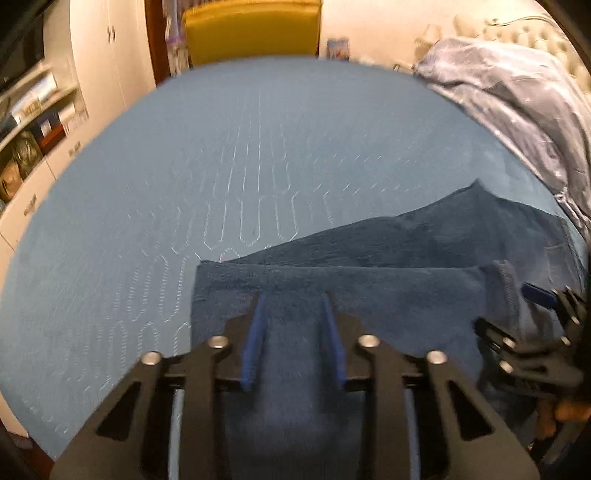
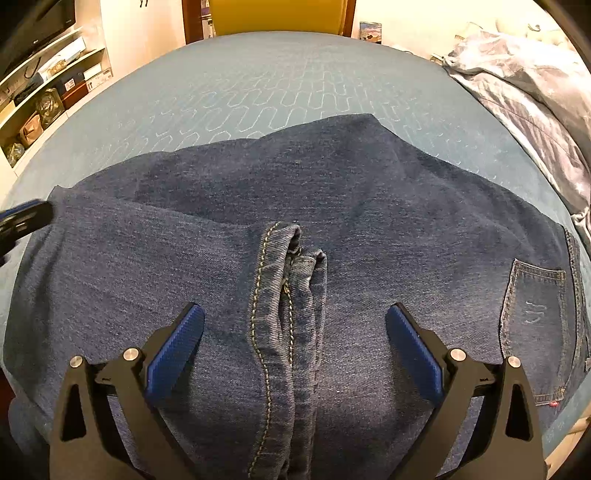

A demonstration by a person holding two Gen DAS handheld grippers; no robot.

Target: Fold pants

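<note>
Dark blue jeans lie folded on a blue quilted bed. A back pocket shows at the right. My right gripper is open, with its jaws wide on either side of a bunched hem on top of the denim. My left gripper hovers over the left end of the jeans, its blue pads a hand's width apart with denim between them; the blurred view does not show whether they pinch it. The right gripper shows at the right edge of the left wrist view.
A crumpled grey-blue duvet lies on the bed's right side. A yellow chair back stands beyond the far edge. Shelves with boxes and bags line the left wall.
</note>
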